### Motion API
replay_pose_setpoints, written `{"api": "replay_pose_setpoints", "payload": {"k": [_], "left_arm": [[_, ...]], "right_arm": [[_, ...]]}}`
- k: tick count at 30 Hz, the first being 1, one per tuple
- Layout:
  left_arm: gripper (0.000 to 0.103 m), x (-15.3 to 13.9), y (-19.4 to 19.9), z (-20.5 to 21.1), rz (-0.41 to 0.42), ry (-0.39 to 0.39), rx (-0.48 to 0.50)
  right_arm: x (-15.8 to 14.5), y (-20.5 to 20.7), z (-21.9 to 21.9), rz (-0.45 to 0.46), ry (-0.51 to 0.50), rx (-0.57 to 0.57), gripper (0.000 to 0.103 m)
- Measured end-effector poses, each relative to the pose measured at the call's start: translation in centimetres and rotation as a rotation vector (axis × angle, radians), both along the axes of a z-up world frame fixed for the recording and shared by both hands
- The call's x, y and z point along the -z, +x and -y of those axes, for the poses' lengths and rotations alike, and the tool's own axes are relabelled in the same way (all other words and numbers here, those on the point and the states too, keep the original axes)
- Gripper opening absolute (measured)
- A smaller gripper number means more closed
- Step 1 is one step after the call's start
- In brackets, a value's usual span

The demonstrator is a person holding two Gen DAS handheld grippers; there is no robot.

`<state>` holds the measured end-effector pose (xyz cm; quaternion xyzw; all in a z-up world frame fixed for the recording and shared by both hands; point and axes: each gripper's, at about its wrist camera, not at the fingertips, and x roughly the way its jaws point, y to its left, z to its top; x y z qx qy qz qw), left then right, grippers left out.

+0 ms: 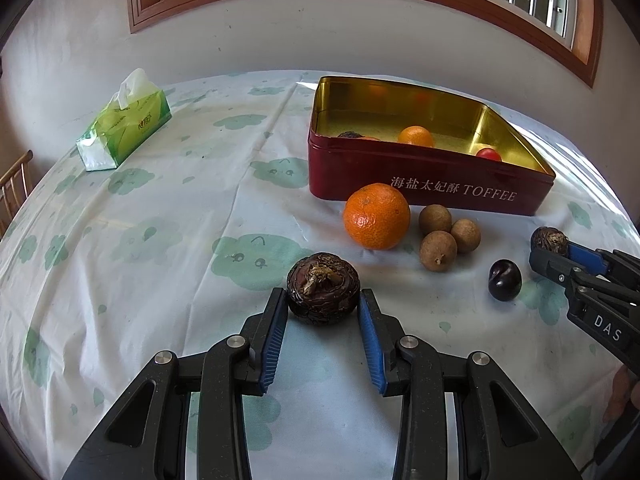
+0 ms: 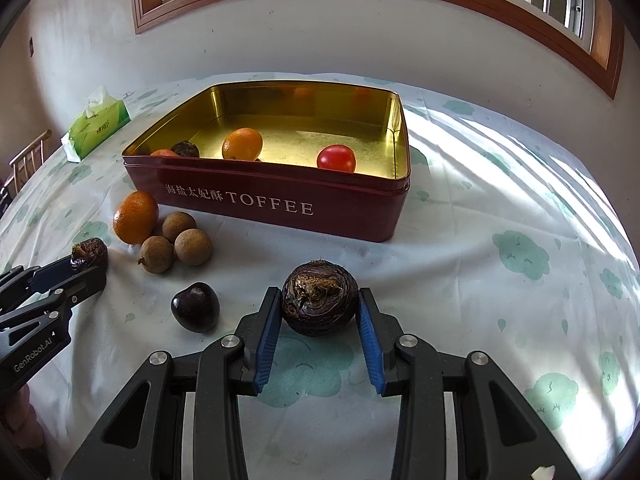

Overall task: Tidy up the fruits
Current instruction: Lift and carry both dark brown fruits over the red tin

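Observation:
My left gripper is shut on a dark brown water chestnut, just above the tablecloth. My right gripper is shut on a second water chestnut. On the cloth between them lie an orange, three brown longans and a dark cherry. Behind them stands a red TOFFEE tin with a gold inside. It holds an orange, a red tomato and a dark water chestnut. The right gripper's tips show in the left wrist view, the left gripper's in the right wrist view.
A green tissue pack lies at the far left of the round table. A wooden chair stands past the table's left edge. A wall with a wood-framed window is behind. Sun stripes fall on the cloth to the right of the tin.

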<state>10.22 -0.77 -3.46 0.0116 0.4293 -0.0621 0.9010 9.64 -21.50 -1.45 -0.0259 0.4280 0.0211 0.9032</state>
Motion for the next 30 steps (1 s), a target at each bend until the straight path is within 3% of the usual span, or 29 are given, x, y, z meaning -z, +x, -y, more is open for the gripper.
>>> {"api": "replay_pose_setpoints", "payload": {"k": [18, 30], "left_arm": [[0.037, -3.8, -0.1, -0.9, 0.078, -0.036, 0.002], [0.037, -6.4, 2.2, -2.0, 0.132, -0.037, 0.011]], "right_arm": [[-3.0, -0.4, 0.8, 0.064, 0.057, -0.003, 0.034], [-4.6, 1.3, 0.6, 0.103, 0.024, -0.024, 0.034]]}}
